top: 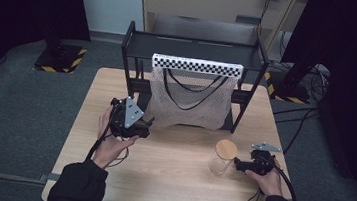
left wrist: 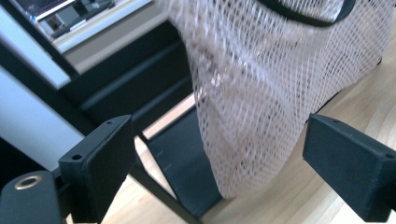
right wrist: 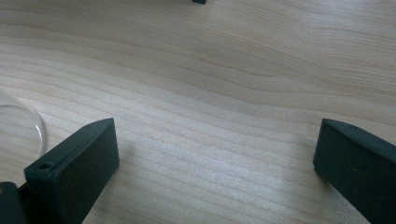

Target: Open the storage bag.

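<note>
Beige mesh bag (top: 188, 101) hangs off the black rack (top: 137, 46) at the back of my wooden table (top: 173, 180), two black handles drooping inside it; can't tell if anything else is in there. One glass jar (top: 222, 160) with a wooden lid sits front right, looks empty. My left gripper (left wrist: 224, 154) is spread wide right at the bag's lower corner. My right gripper (right wrist: 215, 163) is wide open too, over bare wood just beside the jar.

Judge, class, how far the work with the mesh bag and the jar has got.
Early stage. Done: nothing visible; the mesh bag hangs on the rack. In hand: the left gripper approaches the bag, jaws open, and the right gripper sits beside the lidded jar. Left: gripping either.
</note>
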`<state>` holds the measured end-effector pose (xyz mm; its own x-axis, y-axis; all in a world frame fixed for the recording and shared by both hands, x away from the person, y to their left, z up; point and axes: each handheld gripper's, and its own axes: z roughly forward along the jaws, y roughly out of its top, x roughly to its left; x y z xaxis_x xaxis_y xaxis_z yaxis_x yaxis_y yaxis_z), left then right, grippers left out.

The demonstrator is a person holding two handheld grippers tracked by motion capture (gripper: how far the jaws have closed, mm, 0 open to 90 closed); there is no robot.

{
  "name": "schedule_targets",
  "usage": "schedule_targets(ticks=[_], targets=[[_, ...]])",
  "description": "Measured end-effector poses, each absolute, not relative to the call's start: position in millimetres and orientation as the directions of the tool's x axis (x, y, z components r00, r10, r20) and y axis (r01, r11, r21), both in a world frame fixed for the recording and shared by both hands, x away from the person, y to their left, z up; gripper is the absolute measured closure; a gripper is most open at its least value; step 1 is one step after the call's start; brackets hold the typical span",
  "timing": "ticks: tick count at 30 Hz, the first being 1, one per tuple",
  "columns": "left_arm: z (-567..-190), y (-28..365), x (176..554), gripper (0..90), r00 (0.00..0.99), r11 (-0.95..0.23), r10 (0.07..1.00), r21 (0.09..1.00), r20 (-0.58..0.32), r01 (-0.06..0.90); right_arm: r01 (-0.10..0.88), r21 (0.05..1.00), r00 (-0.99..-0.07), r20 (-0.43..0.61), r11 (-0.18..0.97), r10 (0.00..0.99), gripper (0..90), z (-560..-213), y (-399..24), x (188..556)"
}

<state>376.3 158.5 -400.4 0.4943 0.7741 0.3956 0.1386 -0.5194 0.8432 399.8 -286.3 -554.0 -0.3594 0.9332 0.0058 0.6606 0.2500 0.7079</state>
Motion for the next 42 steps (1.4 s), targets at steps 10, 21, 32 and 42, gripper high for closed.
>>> schedule_targets(ticks=[10,21,32,42], targets=[[-388,135,381,9.9,0.521,-0.584,0.713,0.809,0.470,0.069,0.660,0.709,-0.360,0.007,0.250,0.933,0.5,-554,-286,400],[-383,115,384,10.9,0.569,-0.647,0.628,0.762,0.530,0.004,0.658,0.711,-0.360,0.008,0.248,0.933,0.4,-554,-286,400],[-375,94,388,12.9,0.573,-0.722,0.528,0.686,0.626,-0.084,0.657,0.713,-0.359,0.007,0.247,0.933,0.5,-554,-286,400],[-375,77,394,15.0,0.586,-0.757,0.451,0.636,0.674,-0.150,0.657,0.712,-0.361,0.007,0.249,0.932,0.5,-554,-287,400]])
